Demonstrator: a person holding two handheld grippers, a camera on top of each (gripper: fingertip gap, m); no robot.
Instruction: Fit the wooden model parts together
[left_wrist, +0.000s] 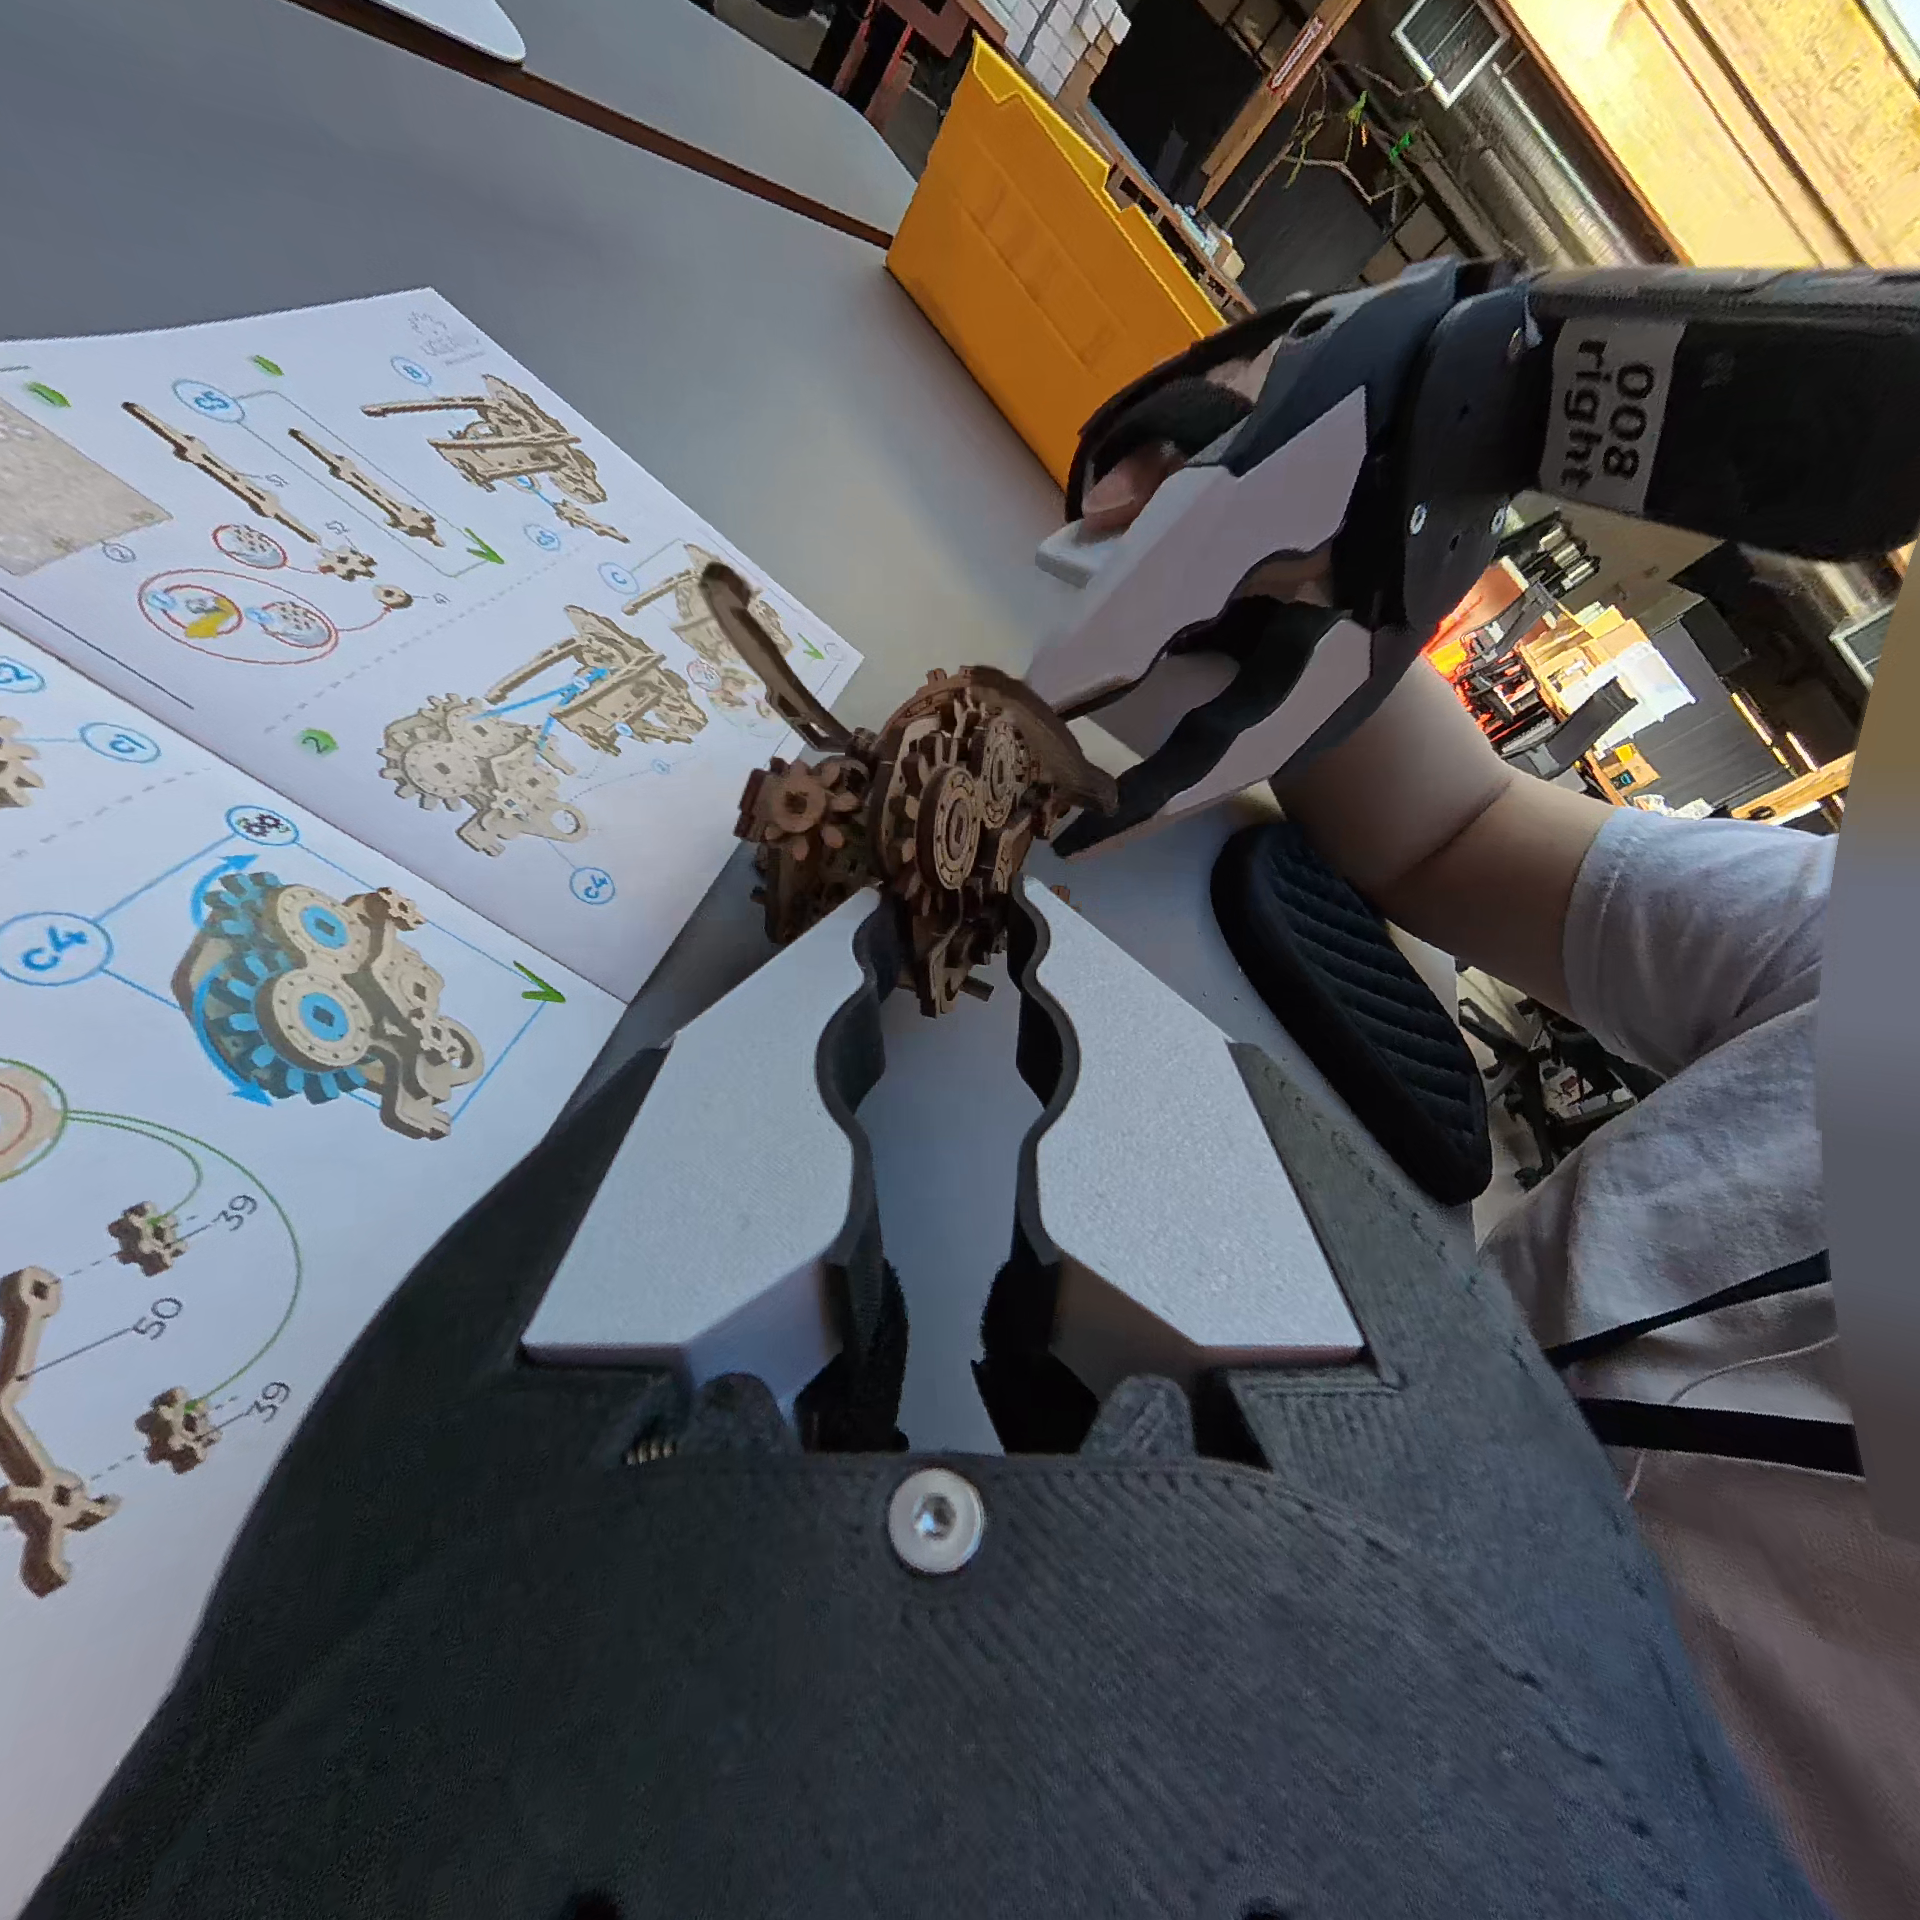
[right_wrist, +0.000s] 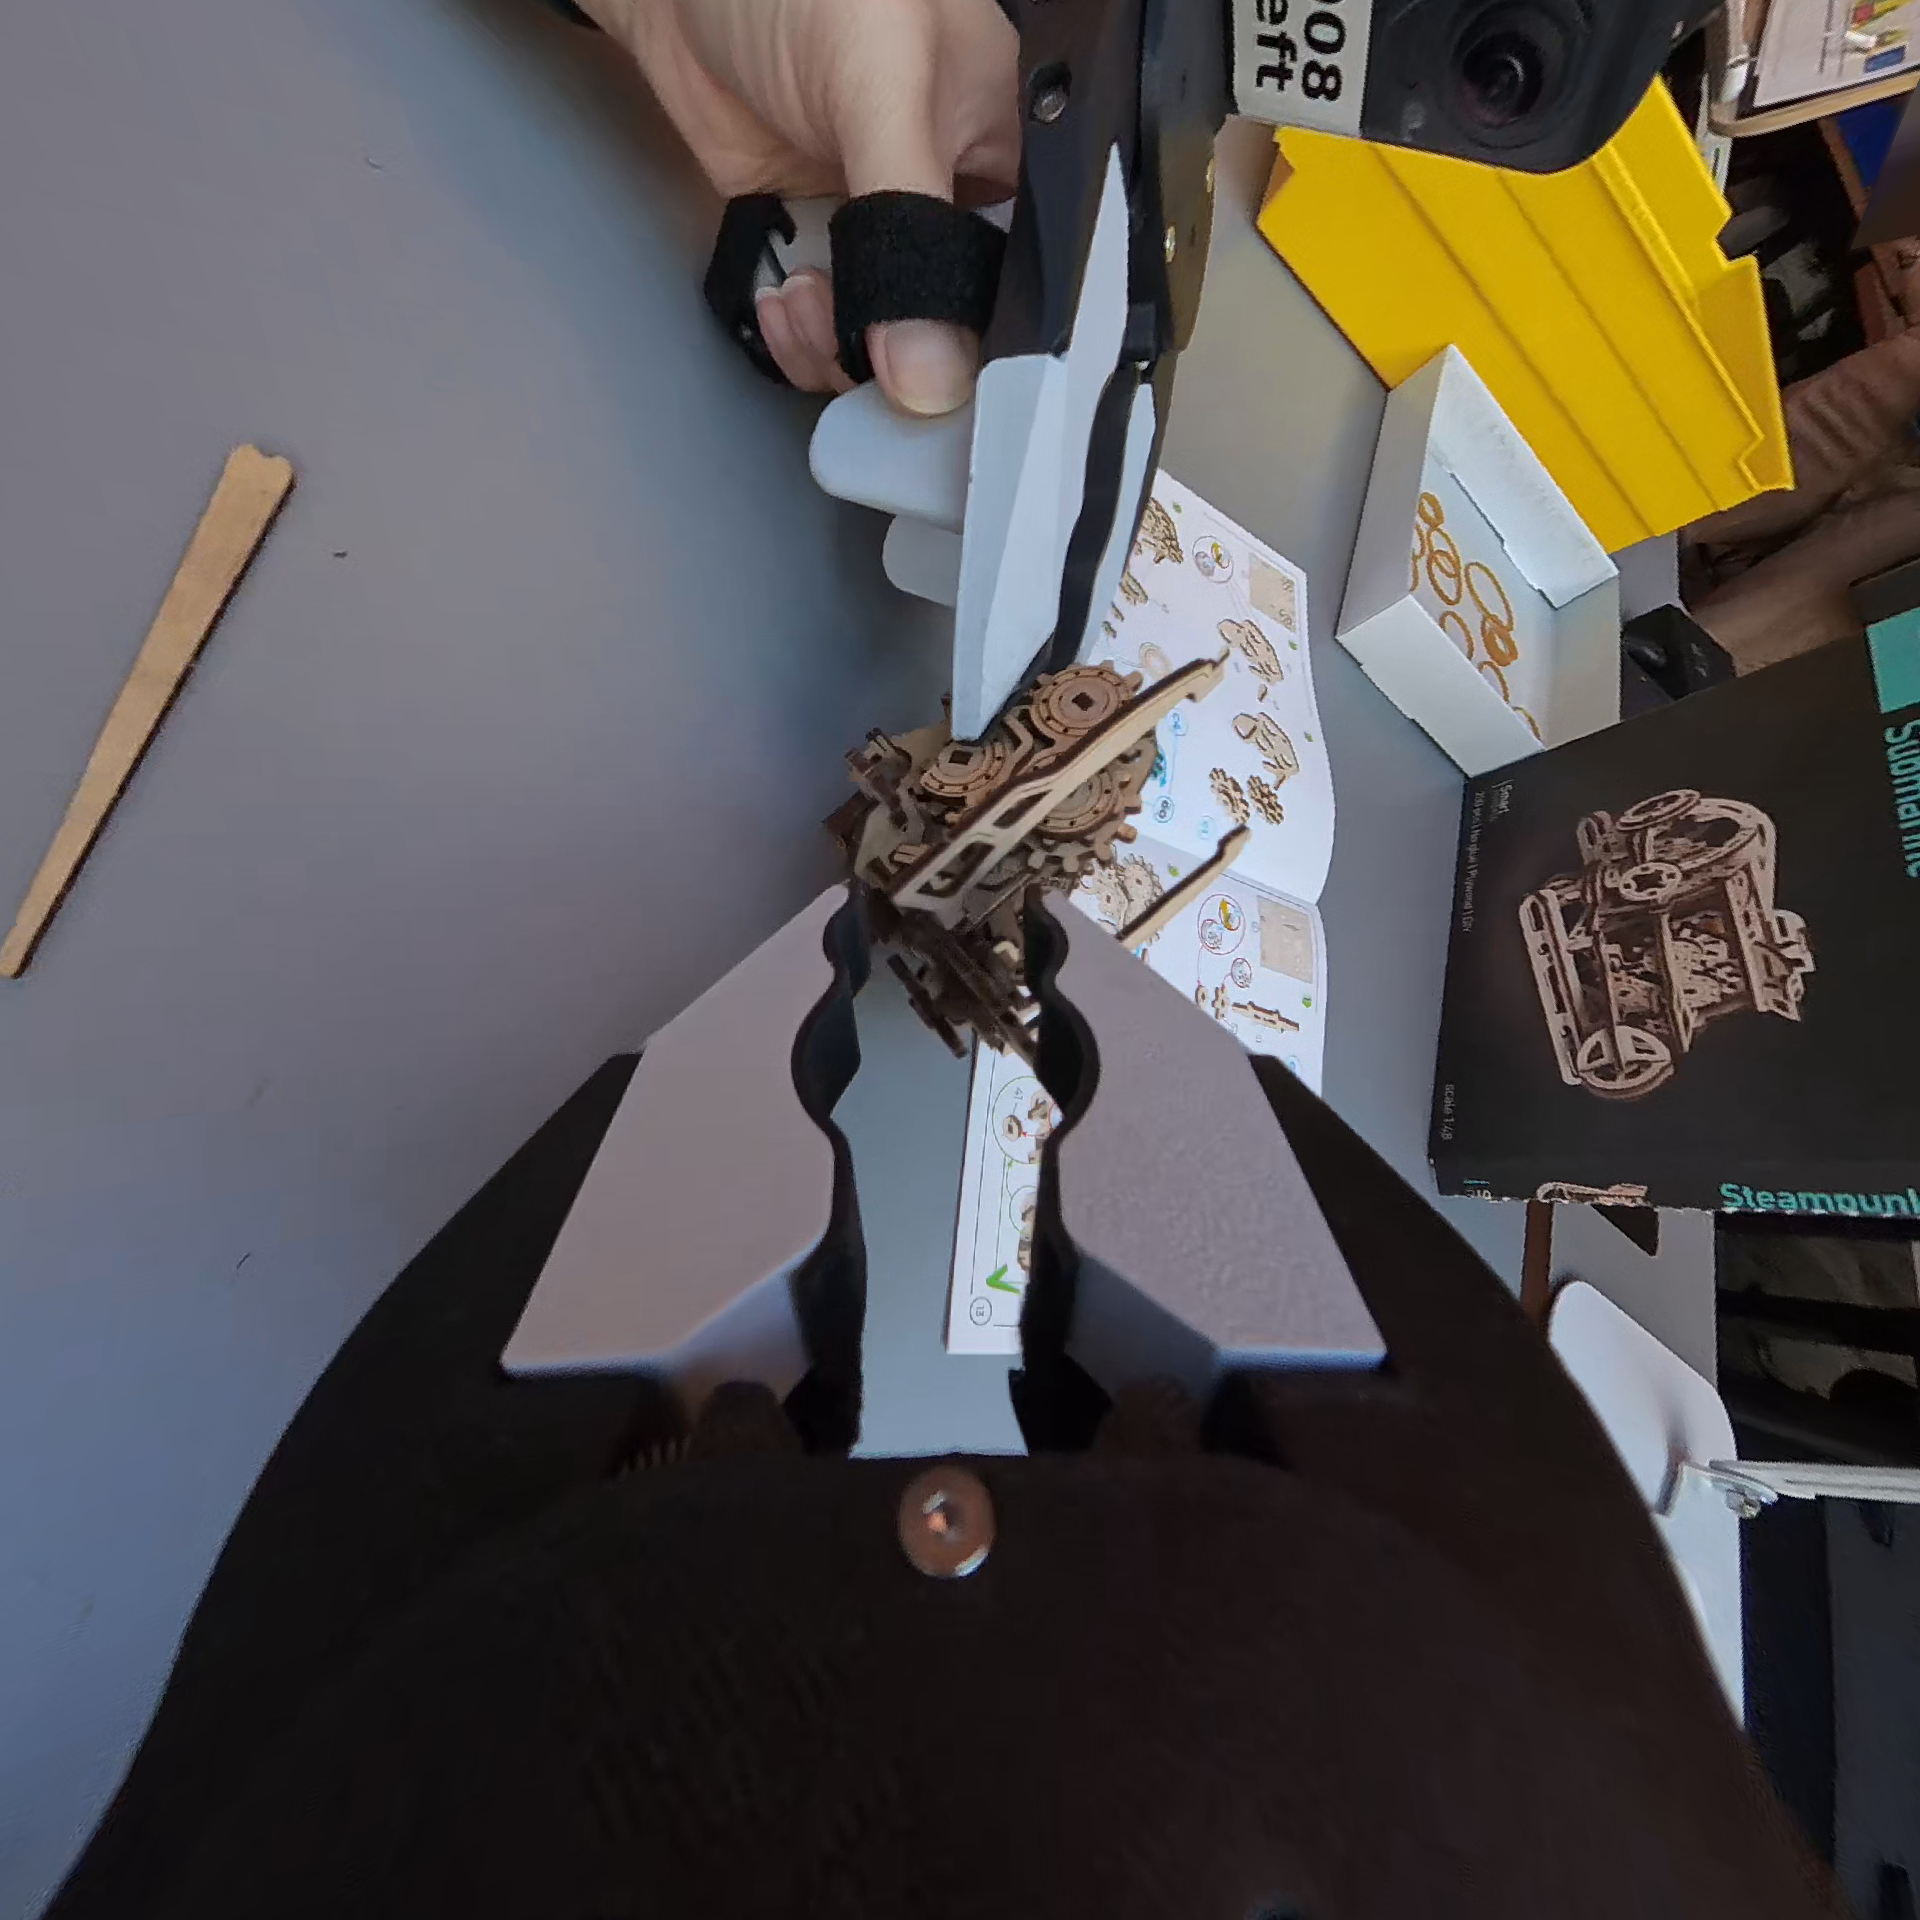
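A wooden gear assembly (left_wrist: 940, 805) with stacked cogs and a curved arm sticking up is held above the grey table (left_wrist: 644, 260). My left gripper (left_wrist: 943, 914) is shut on its lower part. My right gripper (left_wrist: 1062, 764) comes in from the right and is shut on the assembly's right side. In the right wrist view the assembly (right_wrist: 997, 800) sits between my right gripper's (right_wrist: 940, 914) tips, and the left gripper (right_wrist: 1000, 709) clamps its top from above. Both grippers hold the same assembly; the parts between the pads are hidden.
An open instruction booklet (left_wrist: 343, 727) lies on the table left of the assembly. A yellow bin (left_wrist: 1039, 260), a white box of rings (right_wrist: 1455, 582) and the black kit box (right_wrist: 1662, 935) stand nearby. A loose wooden stick (right_wrist: 145, 707) lies on the table. A black armrest (left_wrist: 1351, 997) is close. Left tips and right tips are each some 12 cm from the loose wooden stick (right_wrist: 145, 707).
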